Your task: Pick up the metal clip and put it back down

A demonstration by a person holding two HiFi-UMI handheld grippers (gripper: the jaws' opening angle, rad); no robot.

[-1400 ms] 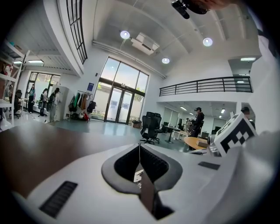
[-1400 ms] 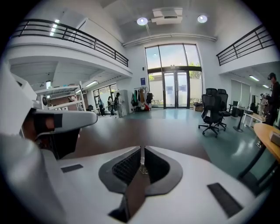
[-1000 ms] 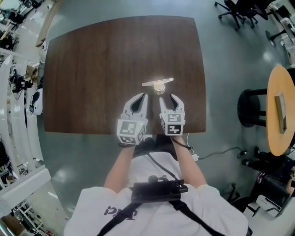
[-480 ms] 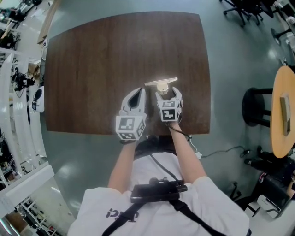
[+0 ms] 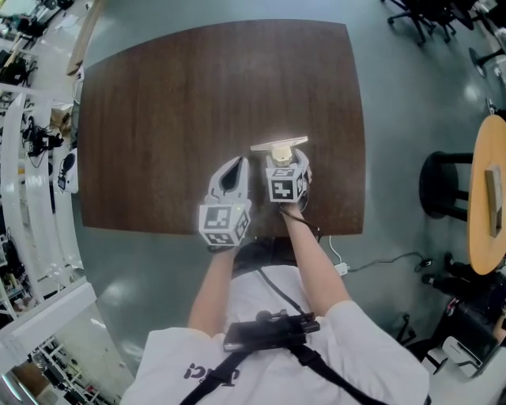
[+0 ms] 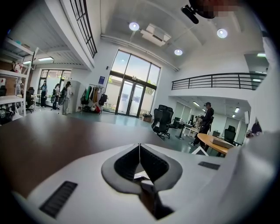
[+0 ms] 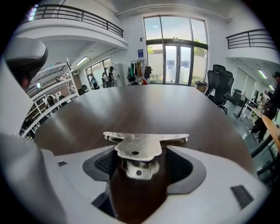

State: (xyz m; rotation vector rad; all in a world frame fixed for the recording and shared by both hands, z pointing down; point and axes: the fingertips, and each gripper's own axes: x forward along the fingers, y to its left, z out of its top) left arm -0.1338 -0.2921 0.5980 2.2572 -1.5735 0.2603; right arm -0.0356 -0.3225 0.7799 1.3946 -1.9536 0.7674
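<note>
One dark wood desk (image 5: 158, 119) stands on a grey floor (image 5: 395, 119) in an office hall. Clip (image 5: 278, 145) lies near-centre, bar running left-right, handles pointing near, between the wide-open right tongs (image 5: 288, 164), ungripped. Left tongs (image 5: 236, 164) closed, empty.

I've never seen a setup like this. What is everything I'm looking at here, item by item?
Table: one, dark brown wood, centre of the head view.
Metal clip: one, silver, on the table near its near edge.
Round table: one, light wood, far right.
Stool: one, black, beside the round table.
Office chairs: several, black, top right.
Shelving: white, along the left.
Left gripper: one, white, over the table left of the clip, jaws shut, empty.
Right gripper: one, white, jaws open with the clip's handles between them.
Arms: two, bare, reaching from a white shirt.
</note>
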